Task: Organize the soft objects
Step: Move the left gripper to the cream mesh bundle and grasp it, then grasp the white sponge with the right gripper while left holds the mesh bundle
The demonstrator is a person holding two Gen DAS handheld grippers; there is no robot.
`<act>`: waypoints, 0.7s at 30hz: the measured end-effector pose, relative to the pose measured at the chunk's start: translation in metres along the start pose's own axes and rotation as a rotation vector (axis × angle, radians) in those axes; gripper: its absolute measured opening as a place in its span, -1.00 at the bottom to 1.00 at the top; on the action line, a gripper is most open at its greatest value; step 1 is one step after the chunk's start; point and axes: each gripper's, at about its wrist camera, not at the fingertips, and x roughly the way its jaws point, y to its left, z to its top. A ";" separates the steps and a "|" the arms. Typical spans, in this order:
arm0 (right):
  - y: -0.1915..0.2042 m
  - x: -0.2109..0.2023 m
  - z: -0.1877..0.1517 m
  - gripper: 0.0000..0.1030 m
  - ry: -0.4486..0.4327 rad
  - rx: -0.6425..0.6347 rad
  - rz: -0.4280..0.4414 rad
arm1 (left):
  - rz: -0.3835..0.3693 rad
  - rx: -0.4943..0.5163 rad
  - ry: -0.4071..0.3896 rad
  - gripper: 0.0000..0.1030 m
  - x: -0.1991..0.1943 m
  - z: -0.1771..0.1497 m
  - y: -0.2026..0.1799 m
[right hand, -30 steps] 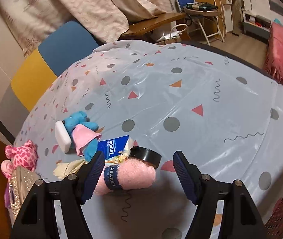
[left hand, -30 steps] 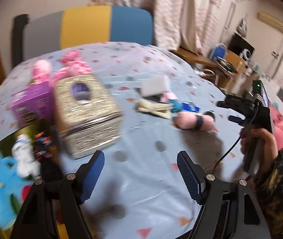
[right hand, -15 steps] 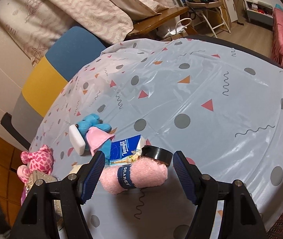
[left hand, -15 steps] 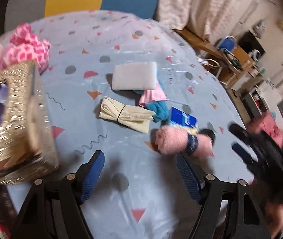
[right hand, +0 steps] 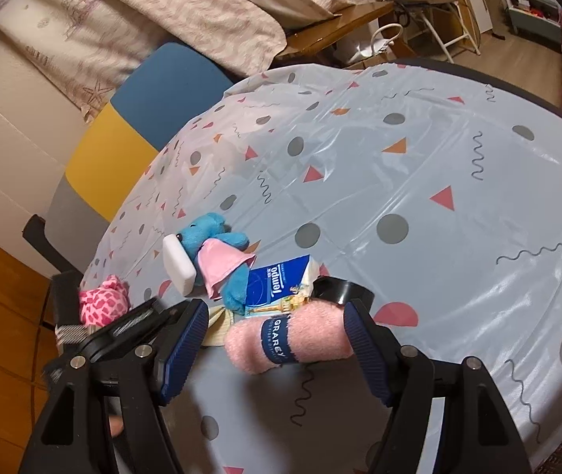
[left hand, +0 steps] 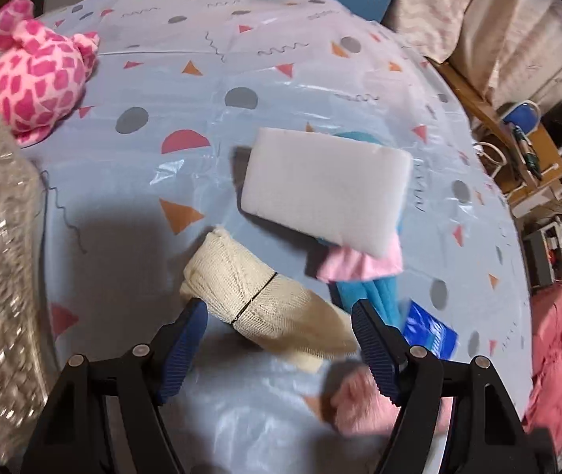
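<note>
A cream cloth bundle (left hand: pixel 265 308) tied with a black band lies on the patterned table (left hand: pixel 209 146), between the spread fingers of my left gripper (left hand: pixel 277 328), which is open and just above it. Past it a white sponge (left hand: pixel 328 189) rests on a pink cloth (left hand: pixel 359 268) and a blue plush (left hand: pixel 383 296). In the right wrist view a pink towel roll (right hand: pixel 296 339) with a blue band lies between the fingers of my open right gripper (right hand: pixel 277 328); the right pad is close to its end. The left gripper's black body (right hand: pixel 123 328) shows behind my left finger.
A pink spotted plush (left hand: pixel 32 79) sits at the far left, with a glittery gold box (left hand: pixel 0 256) nearer. A blue tissue pack (right hand: pixel 277 280) and a black tape roll (right hand: pixel 340 290) lie just behind the towel roll. A colour-block chair (right hand: pixel 142 118) stands beyond the table.
My left gripper has swung away from the gold box, down and over to the cream bundle. The right gripper has stayed over the pink towel roll, tilting slightly.
</note>
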 end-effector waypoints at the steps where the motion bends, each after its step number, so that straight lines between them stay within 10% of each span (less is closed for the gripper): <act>1: 0.000 0.001 0.000 0.40 0.005 0.001 0.004 | 0.012 0.000 0.004 0.47 0.006 0.003 -0.001; 9: -0.004 0.005 0.000 0.40 0.031 0.031 0.019 | 0.099 0.152 0.007 0.55 0.032 0.001 -0.011; 12: -0.006 0.006 0.000 0.40 0.036 0.045 0.025 | 0.109 0.240 -0.014 0.38 0.029 -0.014 -0.011; 17: -0.007 0.006 0.000 0.40 0.037 0.049 0.025 | 0.097 0.393 -0.030 -0.43 0.011 -0.050 -0.004; 21: -0.005 0.006 -0.002 0.40 0.040 0.038 0.020 | 0.057 0.476 -0.020 -0.50 -0.003 -0.081 0.001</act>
